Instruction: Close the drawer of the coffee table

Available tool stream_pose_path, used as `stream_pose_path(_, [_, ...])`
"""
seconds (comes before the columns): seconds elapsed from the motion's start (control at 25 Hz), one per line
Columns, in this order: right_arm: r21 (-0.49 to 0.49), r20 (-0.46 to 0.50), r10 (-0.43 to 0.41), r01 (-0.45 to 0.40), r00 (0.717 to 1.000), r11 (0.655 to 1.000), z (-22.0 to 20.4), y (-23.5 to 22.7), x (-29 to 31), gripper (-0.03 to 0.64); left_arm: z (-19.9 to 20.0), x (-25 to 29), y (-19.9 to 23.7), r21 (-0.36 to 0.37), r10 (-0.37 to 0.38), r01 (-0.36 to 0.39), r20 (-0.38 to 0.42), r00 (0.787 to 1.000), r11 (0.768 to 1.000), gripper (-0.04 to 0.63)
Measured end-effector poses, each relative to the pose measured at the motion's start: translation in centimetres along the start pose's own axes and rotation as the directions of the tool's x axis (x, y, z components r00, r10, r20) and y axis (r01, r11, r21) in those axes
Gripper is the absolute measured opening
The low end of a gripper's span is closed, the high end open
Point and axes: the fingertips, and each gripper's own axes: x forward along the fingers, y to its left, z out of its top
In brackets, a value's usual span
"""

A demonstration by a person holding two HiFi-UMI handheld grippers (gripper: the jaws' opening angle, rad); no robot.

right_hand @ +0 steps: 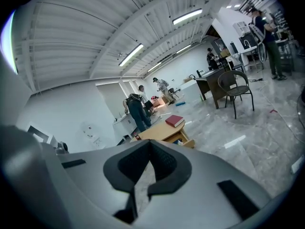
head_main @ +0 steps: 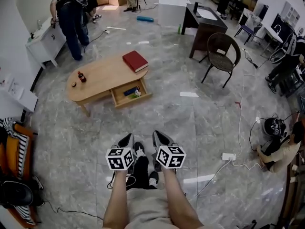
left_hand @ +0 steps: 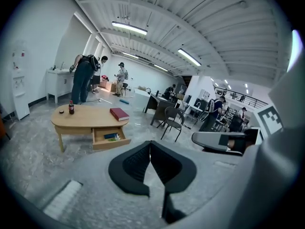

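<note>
Looking at progress, nothing is done yet. The drawer point(head_main: 131, 93) of the coffee table point(head_main: 102, 73) hangs pulled out, with some small blue and green stuff visible inside. It sits well ahead of both sets of jaws and off to their left, with a wide stretch of bare floor in between. On the tabletop beyond it are a small bottle point(head_main: 81, 76) and a red book point(head_main: 135, 61). So my read is the whole job is left: get over there, put something against the drawer front, and push it in.

The left gripper point(head_main: 127, 140) is held out in front on a bare forearm, pointing forward and slightly down. Its jaws are clenched tip to tip with nothing between them, and in its own view the drawer point(left_hand: 110, 137) shows up-left of the tips.

The right gripper point(head_main: 159, 136) sits just beside it in the same pose. Its jaws are pressed together too and empty, with the table far off just past the tips. Neither one is touching anything.
</note>
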Motion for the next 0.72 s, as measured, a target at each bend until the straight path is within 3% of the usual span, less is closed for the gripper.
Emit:
stream_pose_path(0.2, [0.052, 0.024, -0.036, 0.035, 0.999, 0.998, 1.2, -2.7, 0.6, 0.015, 0.9, 1.7, -0.4, 0.019, -0.031, 0.031, -0.013, 0.999, 0.999, 0.009])
stream_pose_path(0.48, [0.053, -0.018, -0.055, 0.056, 0.998, 0.997, 1.9, -4.6, 4.1, 0.015, 3.4, 4.4, 2.8, -0.027, 0.003, -0.003, 0.005, 1.000, 1.000, 0.009])
stream_pose_path(0.72, [0.066, -0.056, -0.010, 0.014, 0.998, 0.998, 4.8, -5.4, 10.0, 0.015, 7.7, 8.6, 6.2, -0.077, 0.015, -0.014, 0.013, 1.000, 0.997, 0.009])
